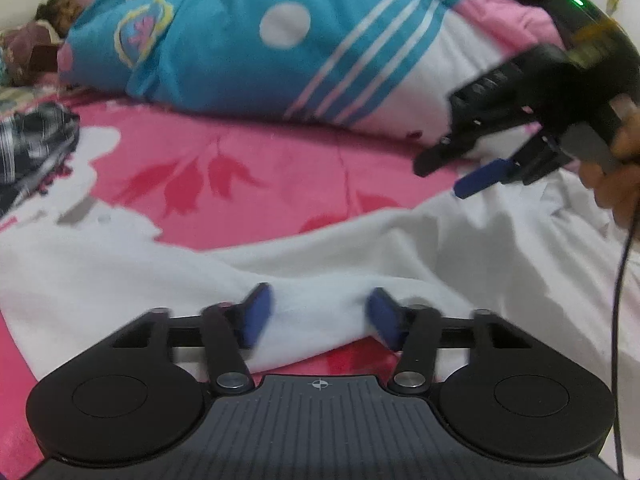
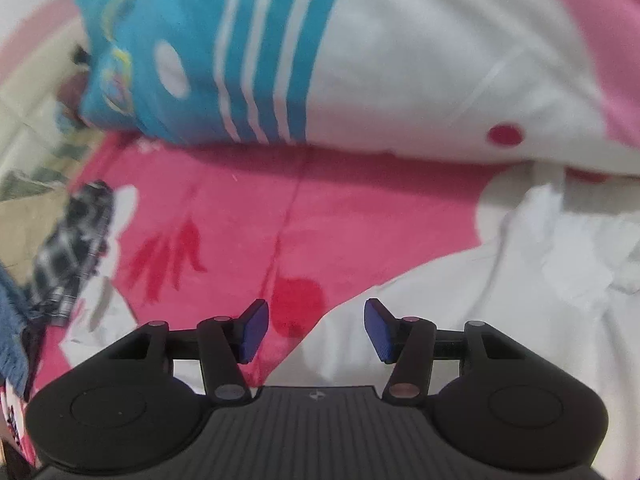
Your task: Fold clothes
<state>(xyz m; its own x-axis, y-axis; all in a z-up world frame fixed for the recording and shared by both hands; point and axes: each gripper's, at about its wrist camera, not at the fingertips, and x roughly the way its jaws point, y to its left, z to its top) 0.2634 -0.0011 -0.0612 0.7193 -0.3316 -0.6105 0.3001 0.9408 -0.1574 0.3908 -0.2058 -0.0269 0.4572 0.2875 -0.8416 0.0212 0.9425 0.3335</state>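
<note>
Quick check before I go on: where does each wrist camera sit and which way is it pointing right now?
Left wrist: on the left hand-held gripper, angled down across the white garment; shows its open fingers, the right hand-held gripper and a hand.
Right wrist: on the right hand-held gripper, tilted down at the pink blanket; shows only its own open fingers.
Shared: white garment, pink blanket, teal striped bedding, plaid cloth.

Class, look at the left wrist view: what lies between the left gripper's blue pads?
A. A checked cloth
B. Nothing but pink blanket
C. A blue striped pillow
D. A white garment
D: the white garment bunches up between the left gripper's spread pads.
</note>
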